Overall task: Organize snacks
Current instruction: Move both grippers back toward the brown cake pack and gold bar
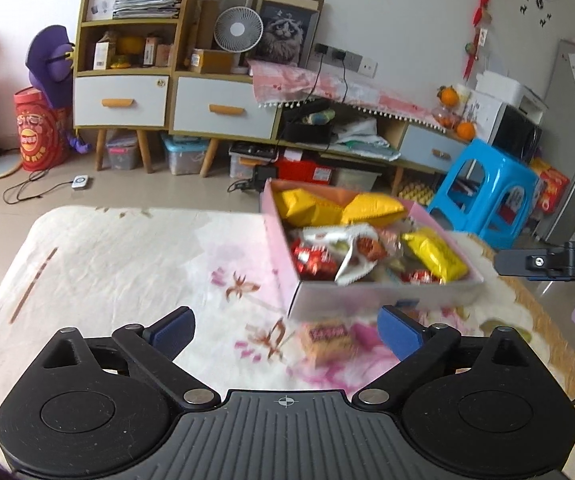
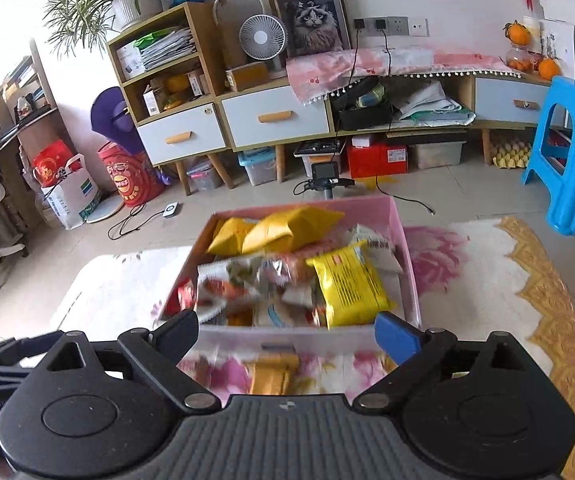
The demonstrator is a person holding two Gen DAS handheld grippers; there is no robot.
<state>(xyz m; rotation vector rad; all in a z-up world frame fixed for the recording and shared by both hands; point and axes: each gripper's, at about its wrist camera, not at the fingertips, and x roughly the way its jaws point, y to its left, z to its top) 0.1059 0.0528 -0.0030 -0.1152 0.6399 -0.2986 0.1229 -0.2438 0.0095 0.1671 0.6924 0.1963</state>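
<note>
A pink box [image 2: 405, 264] heaped with snack packets stands on a desk [image 1: 107, 264] draped in a floral cloth, while one small orange-wrapped snack [image 1: 327, 340] lies loose on the cloth just in front of the box's near wall. The left tool [image 1: 285, 330] hovers over the cloth with its blue pads spread wide and nothing between them; the loose snack lies just ahead of it, nearer its right pad. The right tool [image 2: 287, 334], equally wide and empty, faces the box's near wall head-on, with the same loose snack blurred below it.

Inside the box, yellow pouches [image 2: 279, 228] are piled at the far end, a flat yellow packet [image 2: 349, 286] lies against the right wall, and red and white wrappers [image 1: 327, 258] fill the middle.

The loose snack looks light and crinkly, its film wrapper probably slick and its contents likely brittle, so a gentle pinch across its short sides seems the safest hold. The puffed pouches would give under pressure and are best taken by a sealed edge. The box itself appears thin-walled card and would likely flex if gripped by one wall.
</note>
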